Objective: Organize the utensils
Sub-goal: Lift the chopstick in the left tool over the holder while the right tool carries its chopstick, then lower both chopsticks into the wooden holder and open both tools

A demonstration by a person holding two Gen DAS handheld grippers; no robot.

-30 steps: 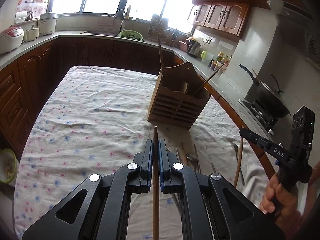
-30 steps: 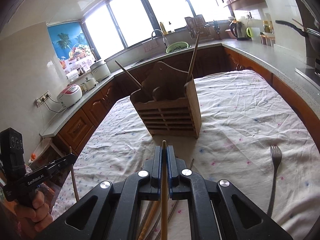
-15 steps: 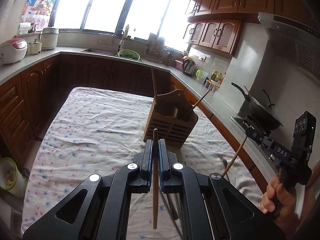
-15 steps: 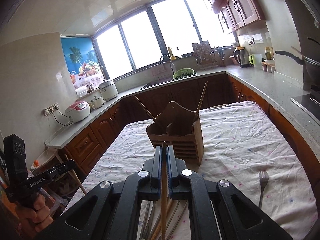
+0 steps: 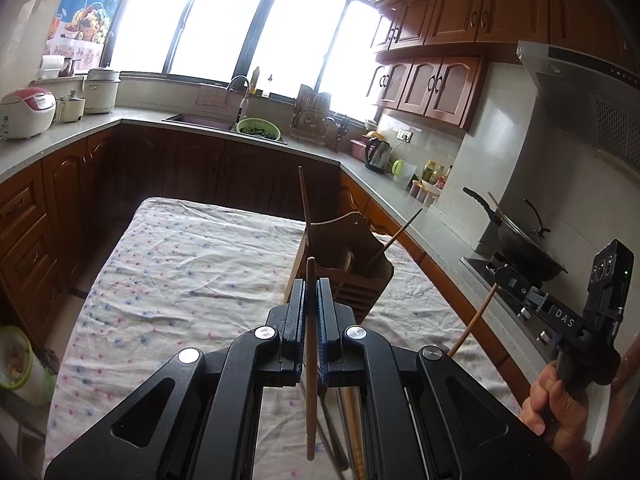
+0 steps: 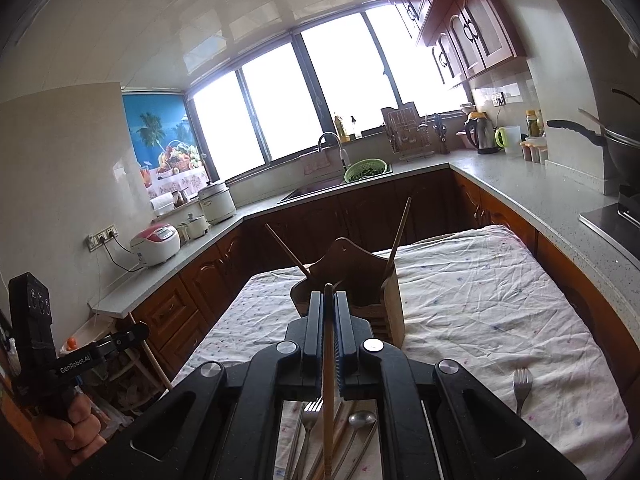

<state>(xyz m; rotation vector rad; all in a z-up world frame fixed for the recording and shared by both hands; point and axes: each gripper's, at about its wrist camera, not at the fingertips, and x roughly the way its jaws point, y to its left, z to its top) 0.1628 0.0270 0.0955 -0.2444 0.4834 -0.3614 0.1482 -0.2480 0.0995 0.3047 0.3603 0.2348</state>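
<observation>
1. Kitchen: dark wooden cabinets, grey speckled countertop (image 6: 520, 184) in a U, big bright windows, sink with a green colander (image 5: 256, 128) under them.
2. Table under a wrinkled white cloth with pink and blue dots (image 5: 180, 272) fills the middle of both views.
3. Slatted wooden utensil holder with a peaked back (image 6: 352, 276) stands upright on the cloth, straight ahead of both grippers. Two wooden chopsticks already in it, leaning out to opposite sides (image 6: 286, 250) (image 6: 400, 232).
4. Left black two-finger gripper (image 5: 311, 292): jaws narrow, clamped on a round wooden chopstick (image 5: 311, 360). Stick runs along the jaw line; tip pokes out just past the fingertips, ridged end hangs back under the gripper body. Held in the air above the cloth, short of the holder.
5. Right black two-finger gripper (image 6: 329, 304): same state, pinched on a second wooden chopstick (image 6: 328, 380), clear of the table, in line with the holder.
6. Loose pile on the cloth beneath the grippers: metal fork (image 6: 310, 408), metal spoon (image 6: 362, 418), more sticks.
7. Lone metal fork (image 6: 522, 384) lies well apart at the right side of the cloth.
8. Each wrist view catches the other gripper at its edge, a hand (image 5: 552, 396) wrapped around its handle.
</observation>
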